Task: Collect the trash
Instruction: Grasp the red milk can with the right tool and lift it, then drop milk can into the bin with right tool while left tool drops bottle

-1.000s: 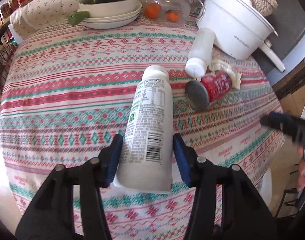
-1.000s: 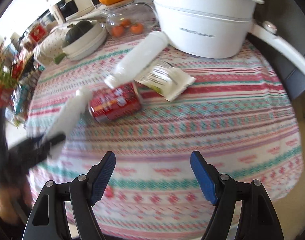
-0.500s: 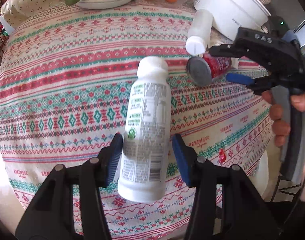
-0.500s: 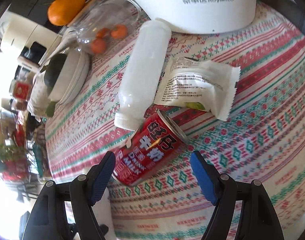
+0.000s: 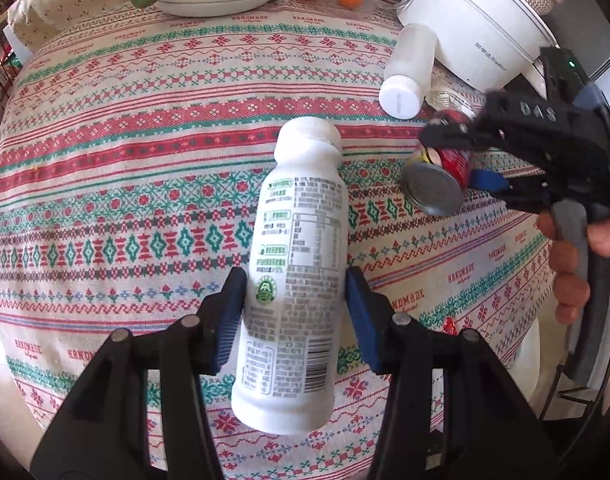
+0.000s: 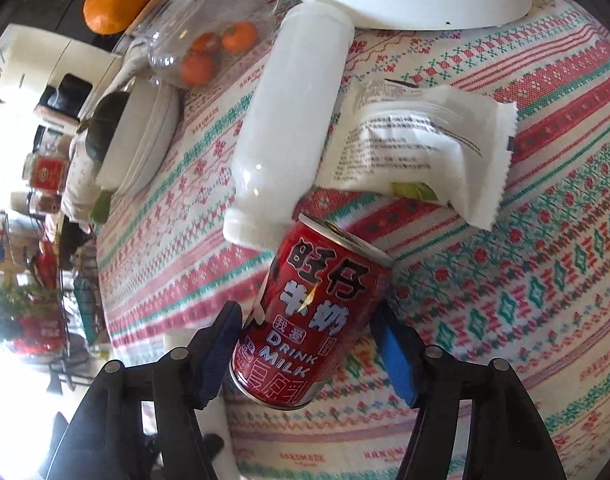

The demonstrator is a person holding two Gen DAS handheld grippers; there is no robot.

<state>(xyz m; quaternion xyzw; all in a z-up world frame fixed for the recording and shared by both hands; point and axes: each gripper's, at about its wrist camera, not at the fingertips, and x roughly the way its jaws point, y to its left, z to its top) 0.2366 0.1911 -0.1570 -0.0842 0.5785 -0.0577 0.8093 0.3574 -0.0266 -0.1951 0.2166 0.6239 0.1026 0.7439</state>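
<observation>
Left tongs (image 5: 295,300) clamped on white bottle (image 5: 295,272); right tongs (image 6: 305,344) closing around red can (image 6: 311,320), contact unclear.

Light: bright daylight, strongest at the left edge of both views.
Glare: lower left of the right wrist view is blown out white.
Blur: black right gripper (image 5: 471,162) is smeared in the left wrist view.
Distortion: fisheye bends the patterned woven tablecloth (image 5: 145,184); corners go black.
</observation>
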